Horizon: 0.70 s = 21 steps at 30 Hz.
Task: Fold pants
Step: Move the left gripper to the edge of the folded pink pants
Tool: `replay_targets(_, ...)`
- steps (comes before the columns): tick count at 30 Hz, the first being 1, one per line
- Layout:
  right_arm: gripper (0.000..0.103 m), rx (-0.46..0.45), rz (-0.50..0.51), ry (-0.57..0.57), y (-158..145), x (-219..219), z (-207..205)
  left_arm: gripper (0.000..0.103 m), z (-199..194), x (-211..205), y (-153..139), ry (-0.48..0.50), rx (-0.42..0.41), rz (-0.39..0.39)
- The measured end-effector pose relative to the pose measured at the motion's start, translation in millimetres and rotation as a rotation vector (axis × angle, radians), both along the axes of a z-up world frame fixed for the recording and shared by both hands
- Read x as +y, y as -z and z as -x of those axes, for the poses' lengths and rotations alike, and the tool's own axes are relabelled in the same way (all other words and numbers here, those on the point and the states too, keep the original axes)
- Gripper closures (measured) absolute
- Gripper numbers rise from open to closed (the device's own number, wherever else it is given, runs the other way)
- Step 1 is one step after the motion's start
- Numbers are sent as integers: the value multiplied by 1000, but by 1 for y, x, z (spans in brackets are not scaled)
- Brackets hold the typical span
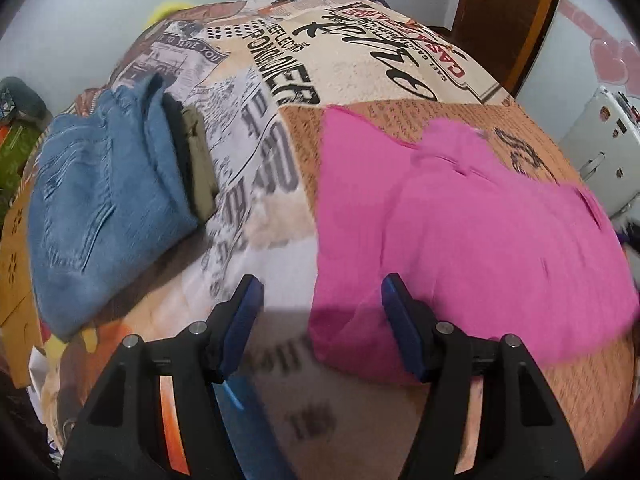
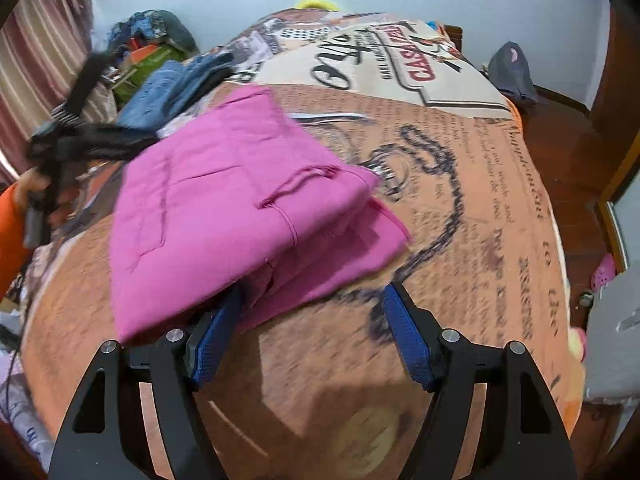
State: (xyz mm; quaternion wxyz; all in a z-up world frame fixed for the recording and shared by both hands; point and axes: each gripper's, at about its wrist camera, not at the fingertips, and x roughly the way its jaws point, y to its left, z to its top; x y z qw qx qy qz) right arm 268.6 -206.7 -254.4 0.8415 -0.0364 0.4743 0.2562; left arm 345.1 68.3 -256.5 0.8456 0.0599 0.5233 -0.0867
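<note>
Left wrist view first: a bed (image 1: 400,60) spread with a printed newspaper-pattern cover, filling nearly the whole frame and serving as the folding surface. On its right half, the pink pants (image 1: 460,232), already doubled into a thick rectangular bundle, lying flat near the near edge, probably so both tools can reach without stretching. On the far left, a stack of folded clothes topped by blue jeans (image 1: 100,200), with darker and olive pieces tucked under the right side; likely the finished pile, kept well apart from the working spot. Left gripper (image 1: 322,296) poised just above the near left corner of the pink bundle, jaws spread wide, nothing between them, one blue pad over bare cover and the other over pink cloth. Right wrist view next: same pink pants (image 2: 224,208), layers visibly stacked, a seam and a loose thread showing on top, lower layers sticking out at the right. Right gripper (image 2: 312,308) at the near edge of the bundle, jaws wide apart and clamping nothing, left pad touching or tucked under the overhanging fold; hard to tell which through the blur. Left tool also visible there at far left, blurred. Judged from the layering, folding looks nearly complete; possibly only a transfer to the pile left.
</note>
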Motion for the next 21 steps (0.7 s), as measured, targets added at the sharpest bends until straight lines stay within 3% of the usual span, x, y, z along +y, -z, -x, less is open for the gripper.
replay_targets(3, 34, -6, 12, 26, 4, -3, -20, 39, 21, 5, -6, -12, -14, 5)
replay_targets(9, 41, -33, 23, 134, 6, -12, -44, 39, 53, 11, -10, -75, 12, 109)
replay_targets(12, 41, -69, 6, 161, -8, -21, -39, 40, 67, 6, -15, -66, 0, 75)
replay_targets(18, 41, -146, -27, 127, -42, -16, -24, 41, 74, 16, -47, -145, -73, 126)
replay_targets(21, 41, -174, -33, 72, -50, 3, -23, 41, 67, 9, -59, -141, -104, 149)
